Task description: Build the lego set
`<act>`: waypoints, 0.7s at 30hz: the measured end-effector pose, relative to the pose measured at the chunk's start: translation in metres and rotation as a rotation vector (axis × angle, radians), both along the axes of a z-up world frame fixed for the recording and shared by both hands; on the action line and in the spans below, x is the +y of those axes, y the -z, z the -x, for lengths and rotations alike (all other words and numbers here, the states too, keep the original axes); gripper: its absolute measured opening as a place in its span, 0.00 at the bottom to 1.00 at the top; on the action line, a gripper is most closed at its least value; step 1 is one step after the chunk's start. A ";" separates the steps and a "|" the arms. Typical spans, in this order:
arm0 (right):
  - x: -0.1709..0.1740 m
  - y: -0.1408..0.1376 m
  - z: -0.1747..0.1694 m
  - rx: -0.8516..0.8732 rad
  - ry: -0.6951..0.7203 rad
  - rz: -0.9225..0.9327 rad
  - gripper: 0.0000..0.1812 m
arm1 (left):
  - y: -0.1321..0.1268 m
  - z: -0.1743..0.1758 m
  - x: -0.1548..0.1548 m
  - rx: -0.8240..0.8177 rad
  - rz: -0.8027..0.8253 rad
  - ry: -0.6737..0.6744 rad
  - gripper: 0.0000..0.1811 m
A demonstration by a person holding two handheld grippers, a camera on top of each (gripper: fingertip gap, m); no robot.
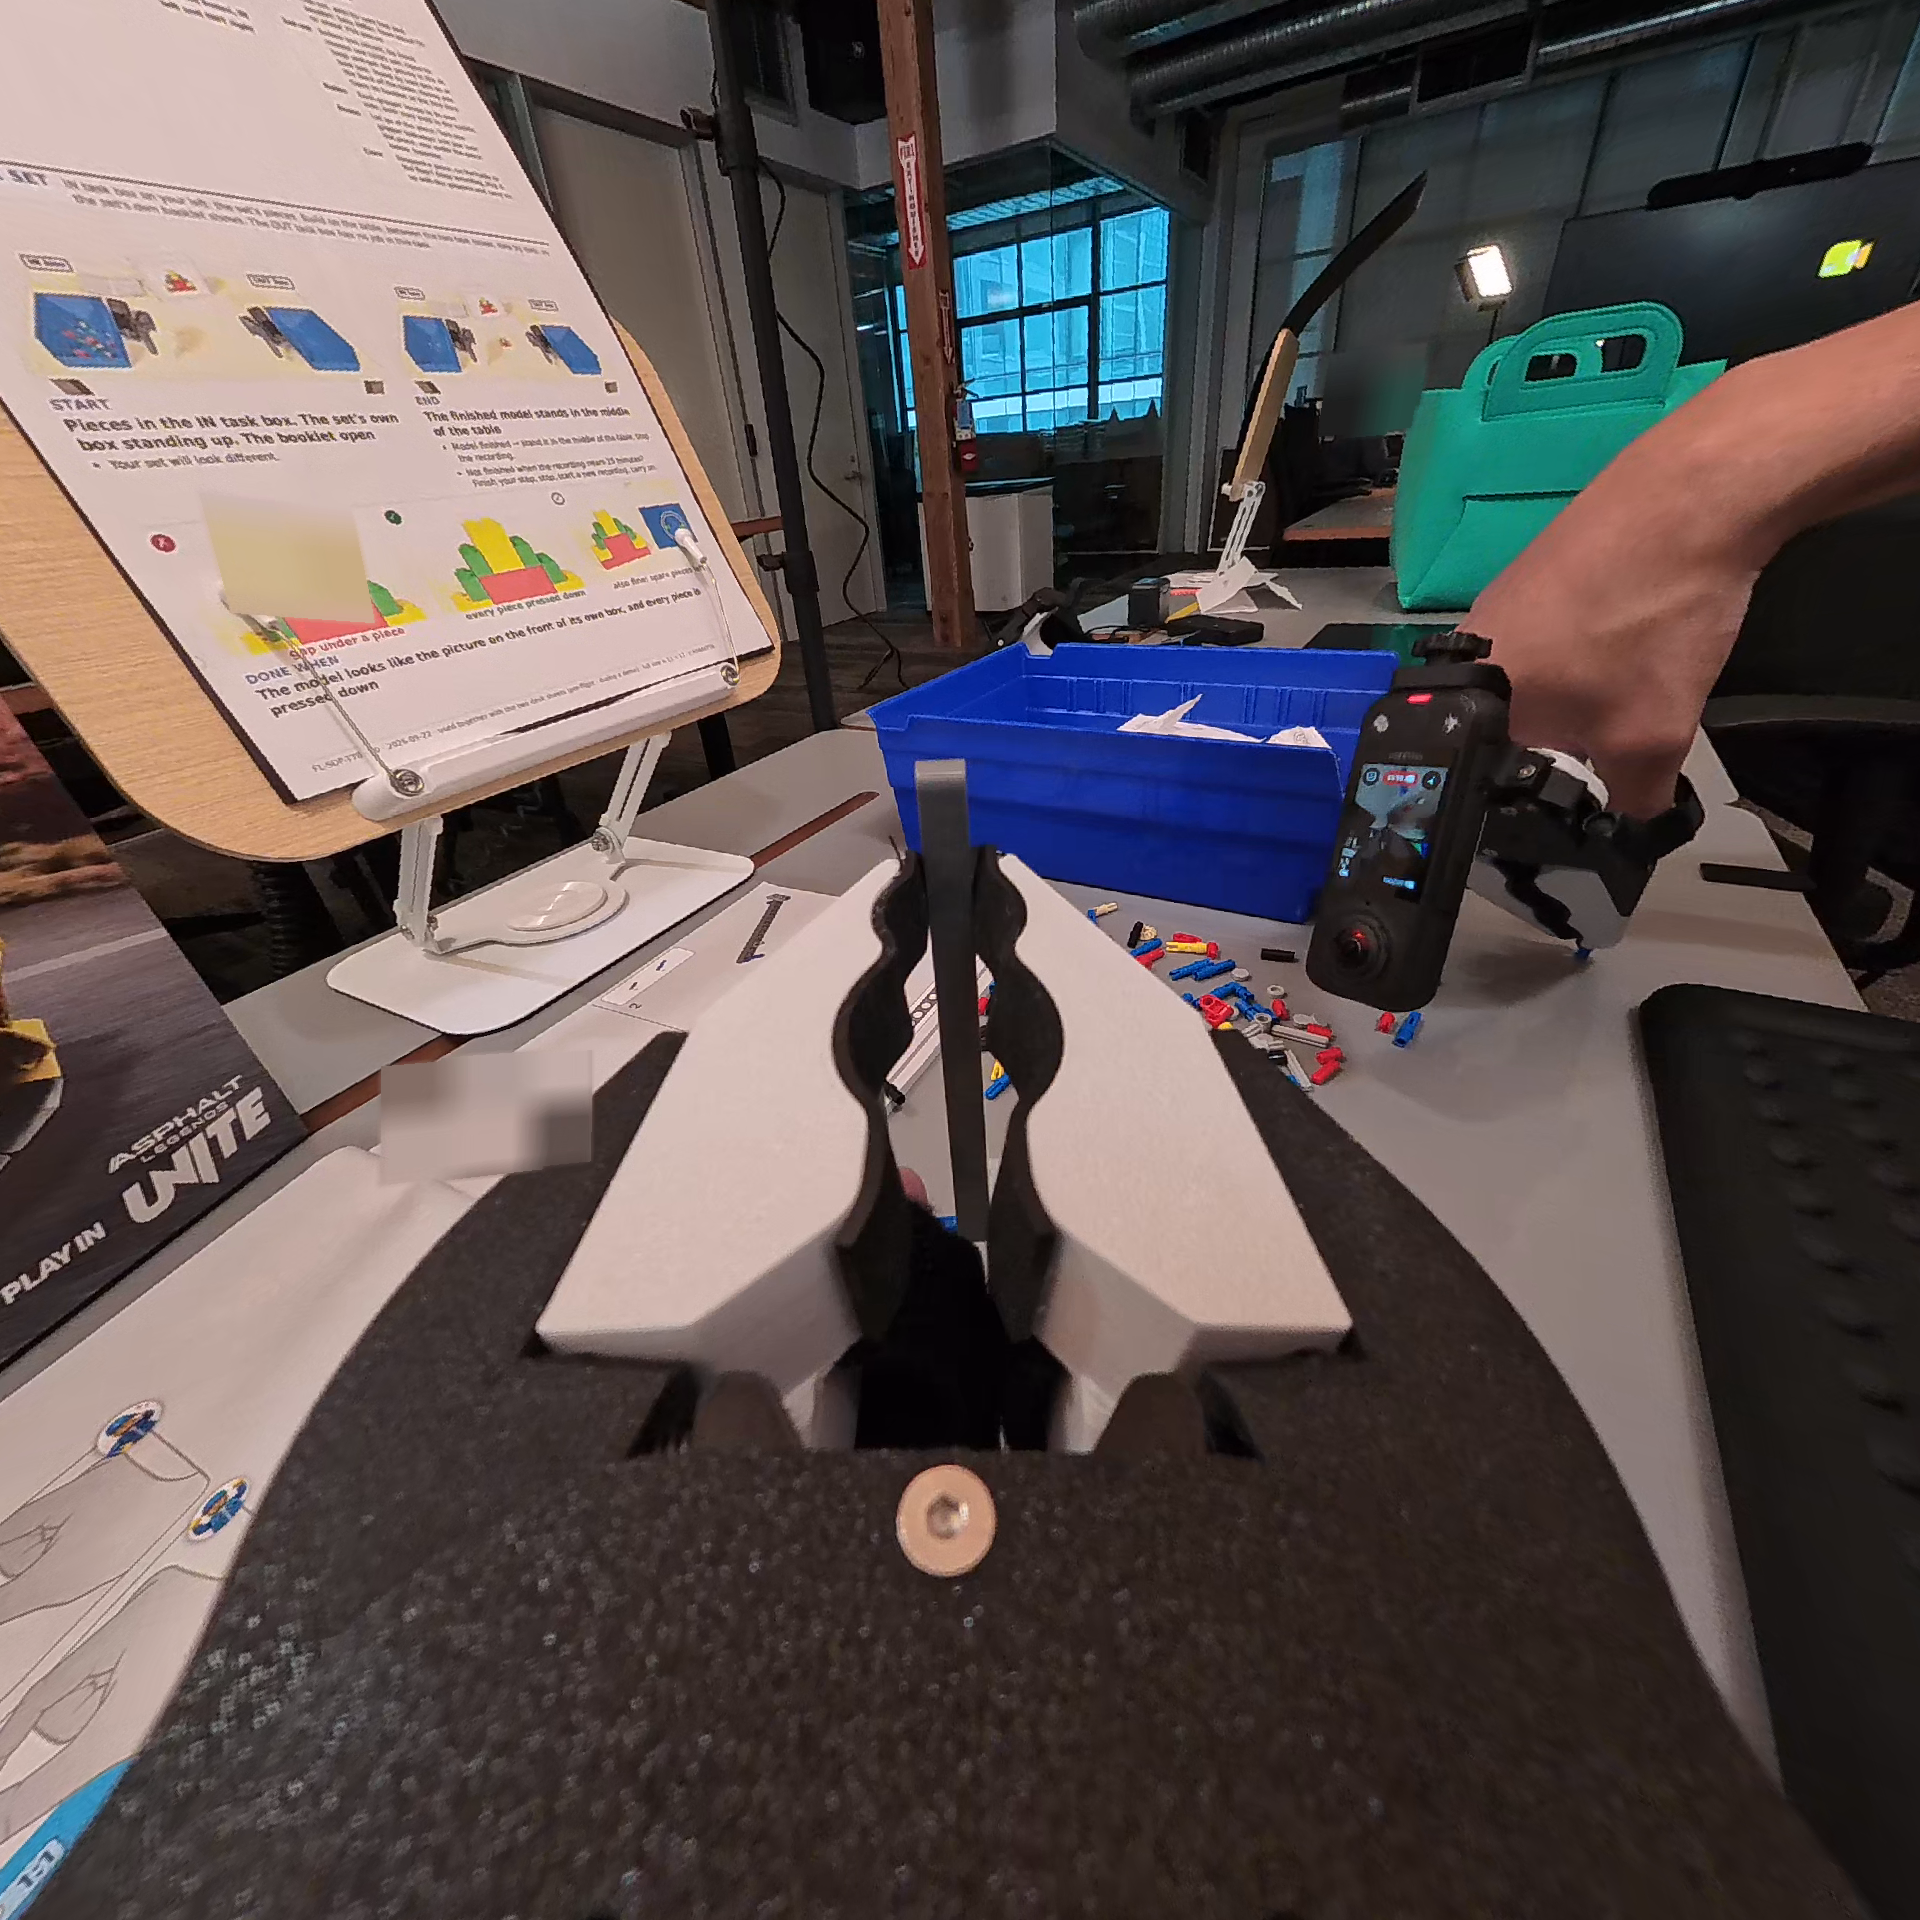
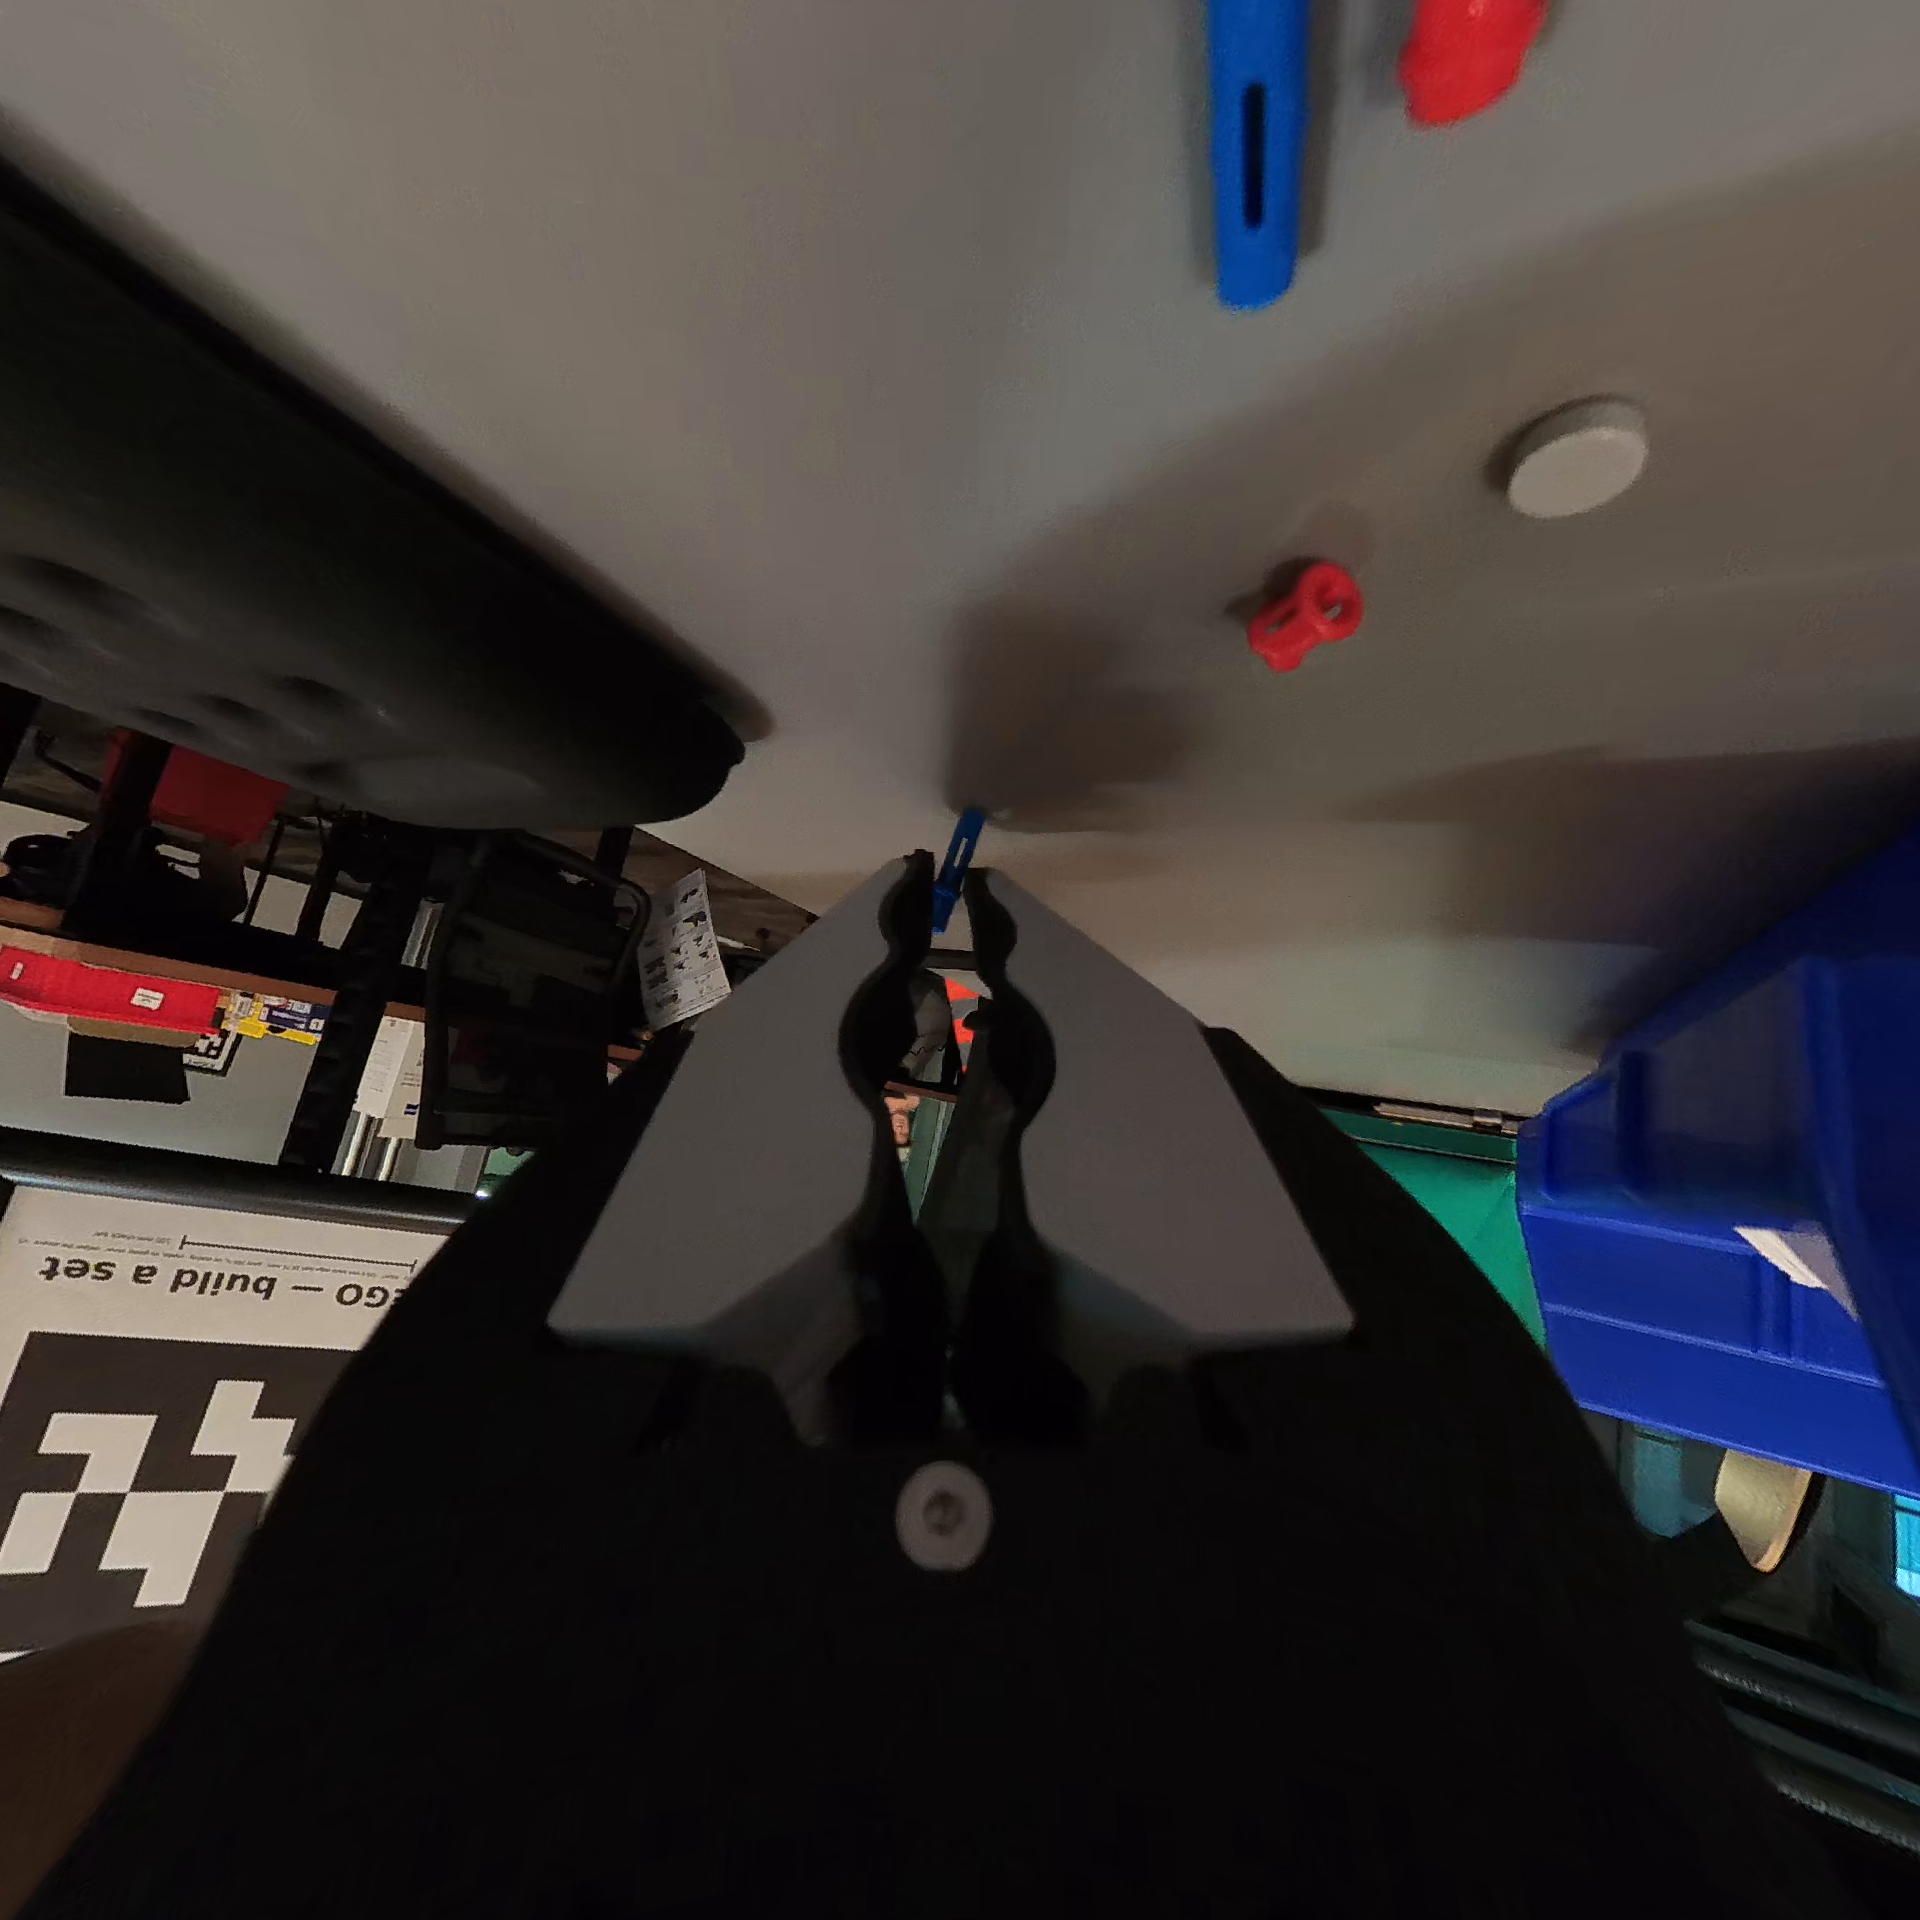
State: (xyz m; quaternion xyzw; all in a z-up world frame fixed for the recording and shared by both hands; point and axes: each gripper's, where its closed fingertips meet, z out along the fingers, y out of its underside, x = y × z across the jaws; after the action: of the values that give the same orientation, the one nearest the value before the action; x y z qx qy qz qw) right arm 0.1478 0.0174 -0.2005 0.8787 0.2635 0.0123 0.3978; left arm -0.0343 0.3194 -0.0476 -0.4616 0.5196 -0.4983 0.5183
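Grey table [image 1: 1507,1143]; left fingers [image 1: 956,883] clamping upright grey beam [image 1: 951,987], right fingers [image 2: 948,873] pinching blue pin [image 2: 954,868] lengthwise.

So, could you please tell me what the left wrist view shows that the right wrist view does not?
Only the left wrist view shows the instruction sheet on its stand, the left gripper shut on a thin grey beam, the scattered pile of small pieces and the person's hand.

Only the right wrist view shows close up the small blue pin pinched at the right gripper's tips, plus a red connector and a grey round piece lying nearby.

Both show the blue bin, the grey table and the right gripper.
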 end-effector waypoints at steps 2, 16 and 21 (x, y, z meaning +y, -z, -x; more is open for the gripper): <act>0.001 0.000 -0.001 -0.004 -0.005 -0.007 0.03 | 0.000 0.000 0.000 0.002 0.000 0.001 0.04; 0.008 0.000 -0.002 0.001 -0.019 -0.048 0.06 | 0.003 -0.002 -0.002 0.011 -0.013 0.003 0.03; 0.022 -0.002 0.003 0.031 -0.027 -0.151 0.07 | 0.002 -0.001 -0.002 0.007 -0.016 0.000 0.04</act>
State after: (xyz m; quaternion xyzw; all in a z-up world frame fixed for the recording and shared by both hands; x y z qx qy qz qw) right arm 0.1452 0.0398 -0.1981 0.9026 0.2800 0.0239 0.3261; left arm -0.0332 0.3175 -0.0501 -0.4593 0.5255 -0.4922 0.5202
